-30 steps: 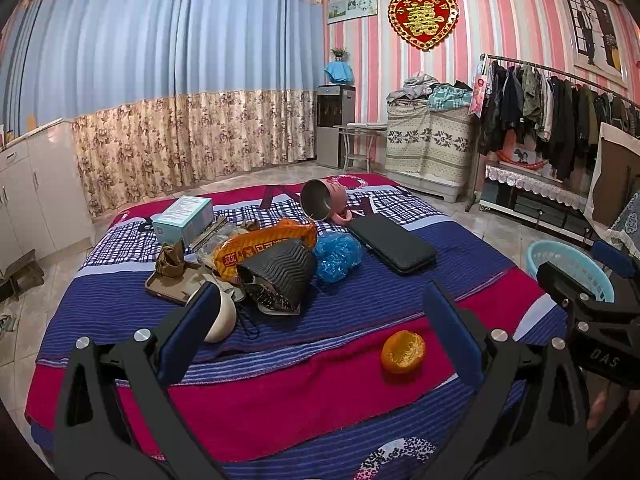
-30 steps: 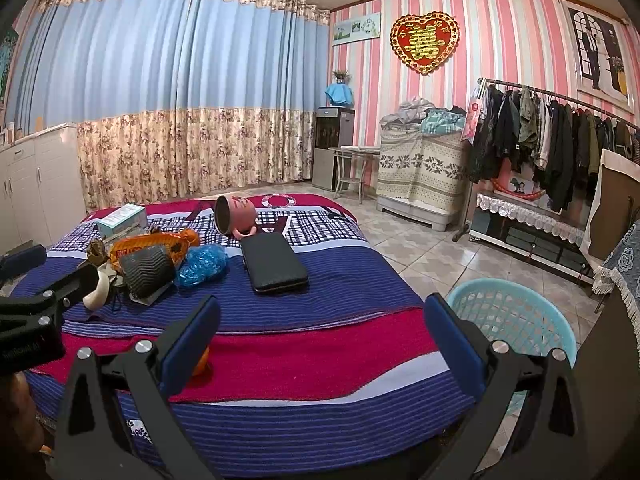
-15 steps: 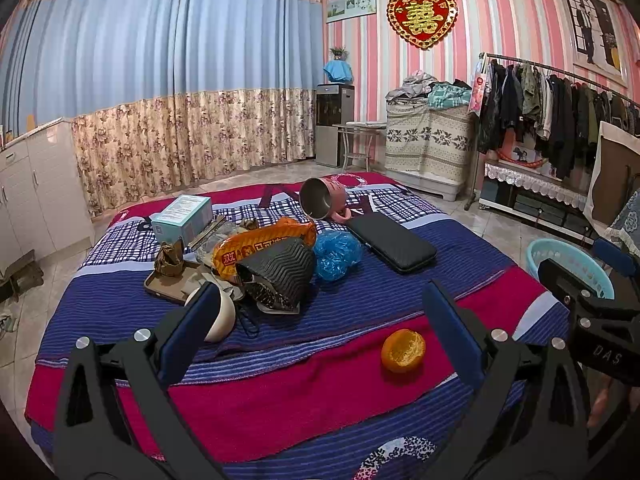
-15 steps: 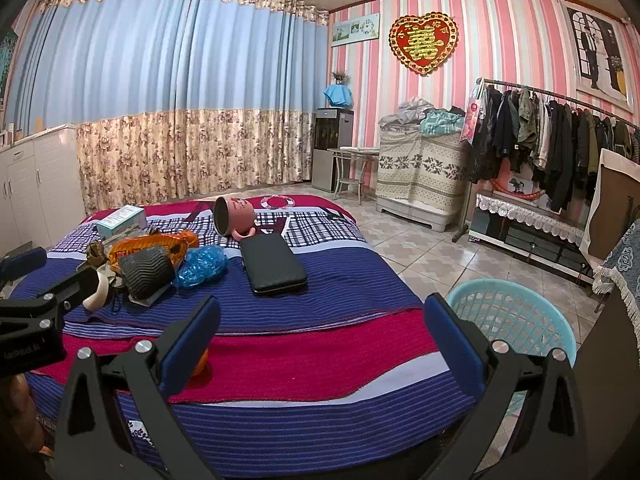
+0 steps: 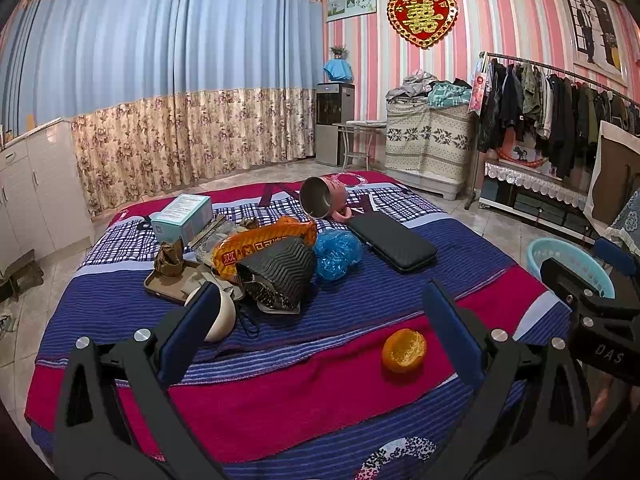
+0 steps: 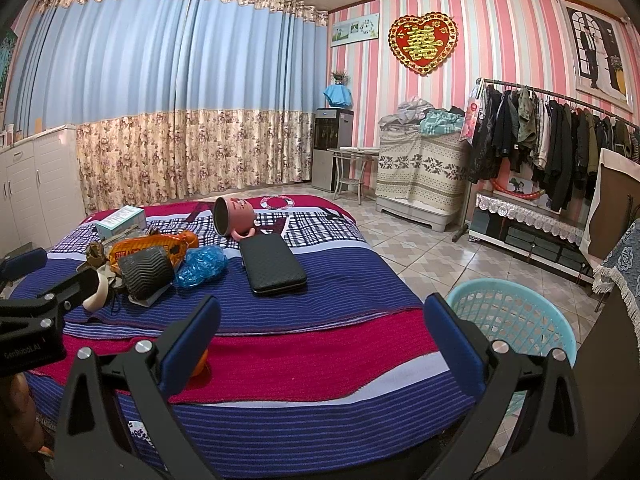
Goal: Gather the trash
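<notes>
An orange peel (image 5: pixel 404 350) lies on the red band of the bedspread near the front edge, between my left gripper's fingers. My left gripper (image 5: pixel 320 320) is open and empty above the bed. Further back lie an orange snack wrapper (image 5: pixel 260 246), a crumpled blue plastic bag (image 5: pixel 338 254) and a black ribbed pouch (image 5: pixel 280 274). My right gripper (image 6: pixel 320 332) is open and empty over the bed's right front corner. The peel (image 6: pixel 199 364) peeks out behind its left finger. A light blue trash basket (image 6: pixel 516 316) stands on the floor right of the bed.
A pink mug (image 5: pixel 324 198) lies on its side, next to a black case (image 5: pixel 394 242). A teal box (image 5: pixel 182 218), a brown tray (image 5: pixel 168 284) and a white bowl (image 5: pixel 222 316) sit at the left. A clothes rack (image 6: pixel 548 136) stands at the right wall.
</notes>
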Tool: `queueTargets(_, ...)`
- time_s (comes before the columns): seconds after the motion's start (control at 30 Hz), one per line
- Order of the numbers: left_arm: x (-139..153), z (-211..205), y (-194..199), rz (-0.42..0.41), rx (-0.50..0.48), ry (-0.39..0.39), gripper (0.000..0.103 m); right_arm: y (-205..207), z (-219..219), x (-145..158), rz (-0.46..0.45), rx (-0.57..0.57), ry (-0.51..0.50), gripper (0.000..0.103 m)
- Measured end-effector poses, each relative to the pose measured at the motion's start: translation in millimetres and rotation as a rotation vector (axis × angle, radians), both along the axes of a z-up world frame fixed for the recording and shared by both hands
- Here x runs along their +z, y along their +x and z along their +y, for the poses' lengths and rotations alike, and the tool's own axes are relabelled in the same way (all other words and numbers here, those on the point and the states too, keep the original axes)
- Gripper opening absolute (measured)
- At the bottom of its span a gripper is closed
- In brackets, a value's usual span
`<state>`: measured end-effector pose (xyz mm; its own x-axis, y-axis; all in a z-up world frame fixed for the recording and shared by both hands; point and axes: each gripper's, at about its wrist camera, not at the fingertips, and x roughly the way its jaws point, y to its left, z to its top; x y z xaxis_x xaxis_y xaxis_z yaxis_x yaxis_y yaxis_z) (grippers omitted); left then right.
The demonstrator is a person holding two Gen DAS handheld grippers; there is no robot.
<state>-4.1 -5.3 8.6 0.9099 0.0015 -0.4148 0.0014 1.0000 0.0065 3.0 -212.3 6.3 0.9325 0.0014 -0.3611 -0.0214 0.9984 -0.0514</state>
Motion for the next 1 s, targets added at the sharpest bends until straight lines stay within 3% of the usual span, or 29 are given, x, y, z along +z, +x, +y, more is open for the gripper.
queueTargets(1.0, -4, 12, 2, -0.007, 0.016, 0.002, 0.098, 0, -1, 0, -0.002, -0.002, 0.005, 0.099)
